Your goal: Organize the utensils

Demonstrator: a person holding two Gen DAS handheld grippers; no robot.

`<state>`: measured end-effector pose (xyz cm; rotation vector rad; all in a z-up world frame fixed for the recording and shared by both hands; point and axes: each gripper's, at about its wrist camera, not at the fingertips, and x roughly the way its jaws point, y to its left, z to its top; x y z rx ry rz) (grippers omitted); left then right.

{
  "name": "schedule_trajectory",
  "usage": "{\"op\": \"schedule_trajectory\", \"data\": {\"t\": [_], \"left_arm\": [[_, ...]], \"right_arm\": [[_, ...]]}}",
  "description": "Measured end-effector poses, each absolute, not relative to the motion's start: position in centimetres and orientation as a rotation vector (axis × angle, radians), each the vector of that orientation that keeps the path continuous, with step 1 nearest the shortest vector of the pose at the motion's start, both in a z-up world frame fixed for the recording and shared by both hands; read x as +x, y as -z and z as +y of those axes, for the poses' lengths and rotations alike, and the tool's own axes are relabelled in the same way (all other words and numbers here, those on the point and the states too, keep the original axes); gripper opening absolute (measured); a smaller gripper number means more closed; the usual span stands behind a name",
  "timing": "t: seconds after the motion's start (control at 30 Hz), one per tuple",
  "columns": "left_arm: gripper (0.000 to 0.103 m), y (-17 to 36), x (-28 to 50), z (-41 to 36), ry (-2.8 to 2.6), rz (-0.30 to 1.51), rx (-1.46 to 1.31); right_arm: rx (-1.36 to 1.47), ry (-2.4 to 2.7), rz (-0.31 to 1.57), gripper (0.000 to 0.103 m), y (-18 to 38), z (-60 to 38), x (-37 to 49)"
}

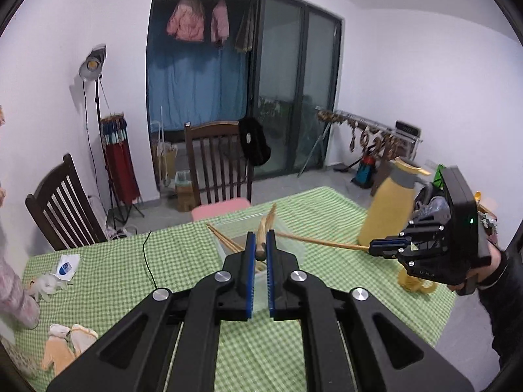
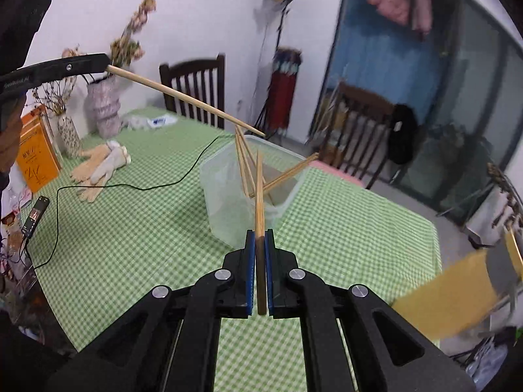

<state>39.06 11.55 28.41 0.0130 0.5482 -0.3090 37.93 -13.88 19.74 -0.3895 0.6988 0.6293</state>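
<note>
A clear plastic container (image 1: 291, 245) (image 2: 222, 192) stands on the green checked tablecloth with several wooden chopsticks (image 2: 245, 163) leaning inside it. My left gripper (image 1: 260, 240) is shut on a chopstick (image 1: 261, 232) above the container; in the right wrist view it (image 2: 104, 62) comes in from the upper left, its chopstick (image 2: 183, 98) pointing down toward the container rim. My right gripper (image 2: 260, 236) is shut on a chopstick (image 2: 259, 202) aimed at the container; in the left wrist view it (image 1: 372, 246) is at the right, its chopstick (image 1: 320, 241) reaching toward the container.
A yellow thermos (image 1: 389, 209) stands at the table's right. Gloves (image 2: 98, 170), a black cable (image 2: 130, 186), vases (image 2: 104, 111), an orange book (image 2: 36, 160) and a phone (image 2: 34, 217) lie on the far side. Wooden chairs (image 1: 219, 163) stand around the table.
</note>
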Motion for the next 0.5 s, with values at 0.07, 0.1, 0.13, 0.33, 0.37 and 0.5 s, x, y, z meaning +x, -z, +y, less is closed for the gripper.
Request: {"op": "schedule_trajectory", "data": {"t": [0.07, 0.1, 0.13, 0.33, 0.37, 0.5], "left_arm": [[0.003, -27.3, 42.0, 11.5, 0.303, 0.589, 0.004], [0.003, -26.8, 42.9, 11.4, 0.303, 0.600, -0.002], [0.003, -26.4, 44.0, 11.5, 0.317, 0.615, -0.013], [0.003, -23.4, 49.7, 10.9, 0.409, 0.705, -0.058], [0.003, -22.8, 51.0, 11.0, 0.428, 0.735, -0.082], [0.004, -20.6, 54.4, 11.6, 0.408, 0.777, -0.124]], "right_arm": [[-0.430, -0.661, 0.767, 0.006, -19.2, -12.2, 40.1], [-0.467, -0.675, 0.801, 0.006, -18.9, -11.1, 41.2], [-0.490, -0.685, 0.811, 0.006, -18.7, -10.4, 41.6], [-0.476, -0.753, 0.902, 0.006, -17.9, -7.6, 45.8], [-0.435, -0.754, 0.921, 0.006, -17.6, -7.4, 47.0], [-0.292, -0.716, 0.953, 0.008, -16.4, -7.1, 50.5]]}}
